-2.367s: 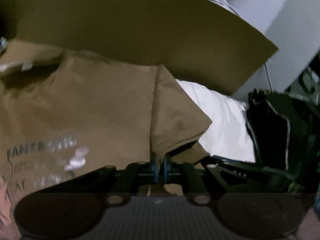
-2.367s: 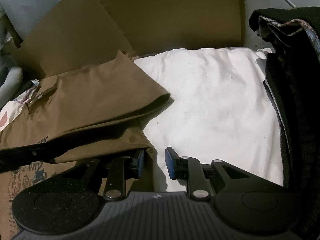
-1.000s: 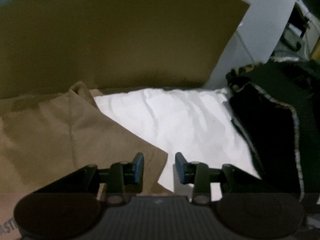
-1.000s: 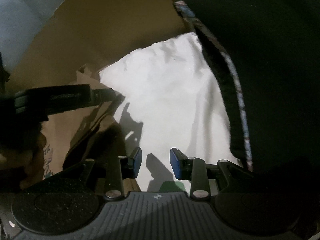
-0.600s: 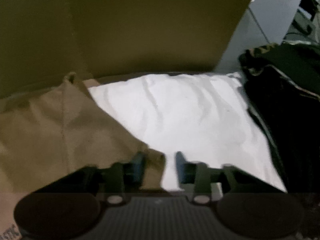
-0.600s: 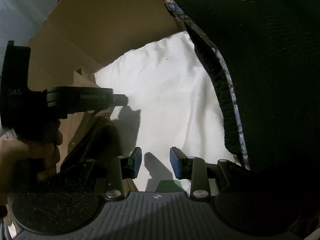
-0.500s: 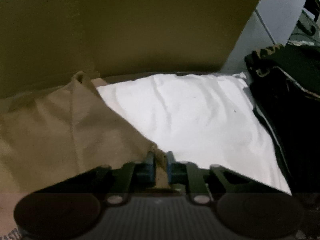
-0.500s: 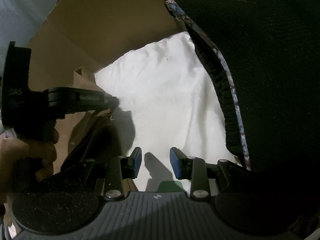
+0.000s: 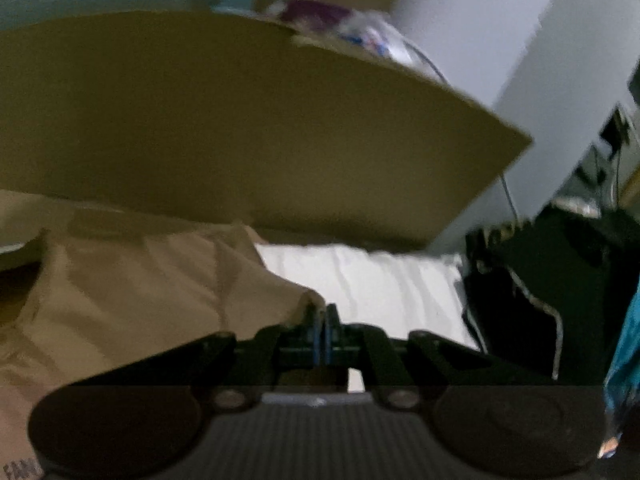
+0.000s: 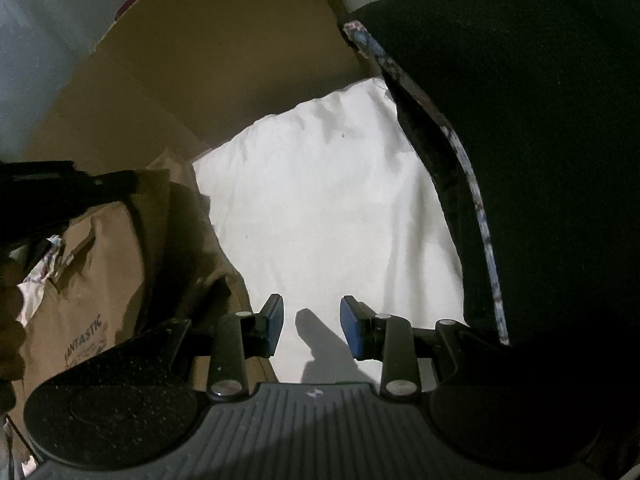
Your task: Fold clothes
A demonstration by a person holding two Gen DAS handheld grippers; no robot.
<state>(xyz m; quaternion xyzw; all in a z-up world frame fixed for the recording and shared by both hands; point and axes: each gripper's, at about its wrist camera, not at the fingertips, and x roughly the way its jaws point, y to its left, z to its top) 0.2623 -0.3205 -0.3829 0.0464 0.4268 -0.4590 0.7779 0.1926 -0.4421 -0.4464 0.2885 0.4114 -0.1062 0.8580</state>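
A brown T-shirt (image 9: 132,304) with printed lettering lies on the left half of a white sheet (image 9: 380,284). My left gripper (image 9: 322,320) is shut on the shirt's right-hand edge, and the cloth rises in a peak to the pads. In the right wrist view the left gripper (image 10: 130,182) comes in from the left edge and holds a flap of the shirt (image 10: 100,280) off the sheet (image 10: 320,208). My right gripper (image 10: 311,325) stands open low over the bare sheet, beside the shirt's lower corner, with nothing between its fingers.
A large cardboard sheet (image 9: 240,120) stands upright along the back, and it also shows in the right wrist view as cardboard (image 10: 224,40). A black garment with patterned trim (image 10: 520,160) is heaped on the right. Something teal (image 9: 624,340) hangs at the far right edge.
The left gripper was open beside the shirt's edge; it has closed on that edge and lifted it up and to the left. The right gripper has stayed put, open.
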